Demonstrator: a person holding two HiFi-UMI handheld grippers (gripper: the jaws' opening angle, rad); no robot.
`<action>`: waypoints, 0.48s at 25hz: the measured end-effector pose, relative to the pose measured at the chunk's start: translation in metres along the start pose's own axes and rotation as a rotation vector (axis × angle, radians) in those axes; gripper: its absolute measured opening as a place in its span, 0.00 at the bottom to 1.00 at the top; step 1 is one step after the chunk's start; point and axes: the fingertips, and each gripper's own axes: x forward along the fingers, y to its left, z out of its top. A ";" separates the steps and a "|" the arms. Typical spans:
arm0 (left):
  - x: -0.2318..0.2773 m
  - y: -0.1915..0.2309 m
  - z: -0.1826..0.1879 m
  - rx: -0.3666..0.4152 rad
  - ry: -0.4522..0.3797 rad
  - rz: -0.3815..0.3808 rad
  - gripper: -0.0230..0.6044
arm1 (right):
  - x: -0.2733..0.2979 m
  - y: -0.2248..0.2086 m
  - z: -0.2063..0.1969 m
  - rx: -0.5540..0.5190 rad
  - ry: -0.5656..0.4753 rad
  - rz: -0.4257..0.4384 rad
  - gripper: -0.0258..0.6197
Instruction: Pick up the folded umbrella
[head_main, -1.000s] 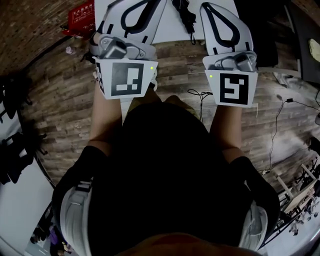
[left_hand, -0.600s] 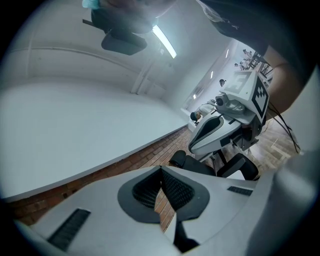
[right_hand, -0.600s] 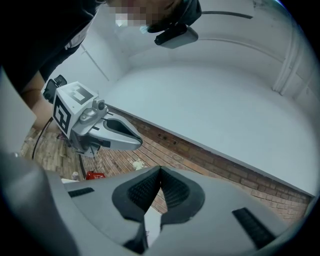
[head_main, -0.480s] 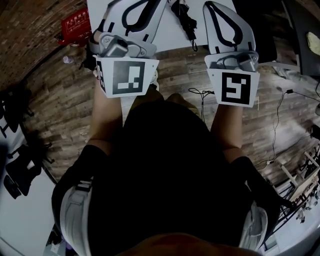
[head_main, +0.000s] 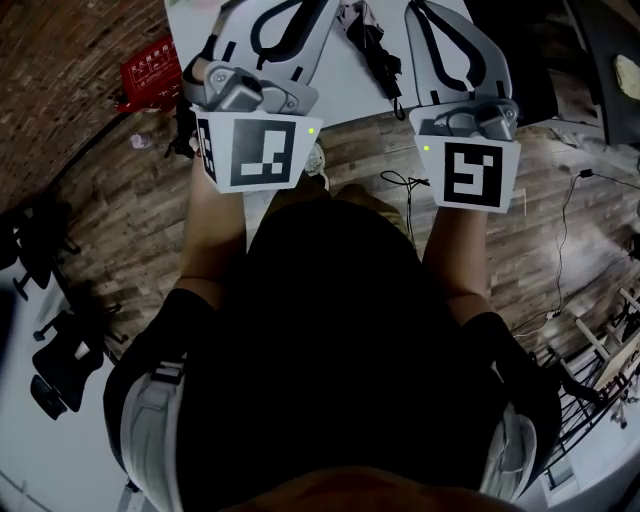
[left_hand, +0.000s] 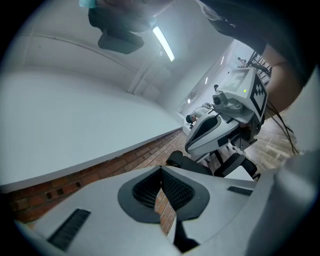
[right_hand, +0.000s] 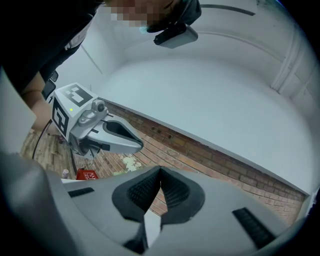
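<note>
Both claws are closed and empty: the left claw (left_hand: 161, 172) shows its ribbed pads meeting at the tips with only brick wall behind them, and the right claw (right_hand: 160, 172) looks the same. The folded umbrella (head_main: 375, 45) lies on the white counter (head_main: 335, 65), between the two claws in the head view and near the counter's front edge. Its upper part is cut off by the top of the frame.

The most likely mistake is reaching in with the pads together; a closed claw would push the umbrella along the counter or nudge it over the edge onto the wooden floor (head_main: 540, 230) instead of gripping it. Whichever claw takes it needs to open first.

A second risk is a poor bite; the umbrella looks like a dark, loose bundle of fabric (its handle cannot be picked out), and a grip on cloth alone could slip or let the folds sag open as it is lifted.

Aim is a third concern; neither gripper view shows the umbrella, so the approach probably depends on the head view alone. Both claws also appear to point roughly level while the umbrella lies flat; a low approach could strike the counter's edge, and a high one could close on air.
</note>
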 end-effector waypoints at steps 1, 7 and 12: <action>0.002 0.002 -0.003 -0.002 -0.004 -0.006 0.05 | 0.004 -0.001 -0.001 0.001 0.004 -0.005 0.09; 0.014 0.013 -0.017 -0.006 -0.026 -0.040 0.05 | 0.027 -0.002 -0.002 -0.006 0.011 -0.034 0.09; 0.020 0.021 -0.024 -0.011 -0.044 -0.054 0.05 | 0.037 -0.001 -0.005 -0.010 0.034 -0.047 0.09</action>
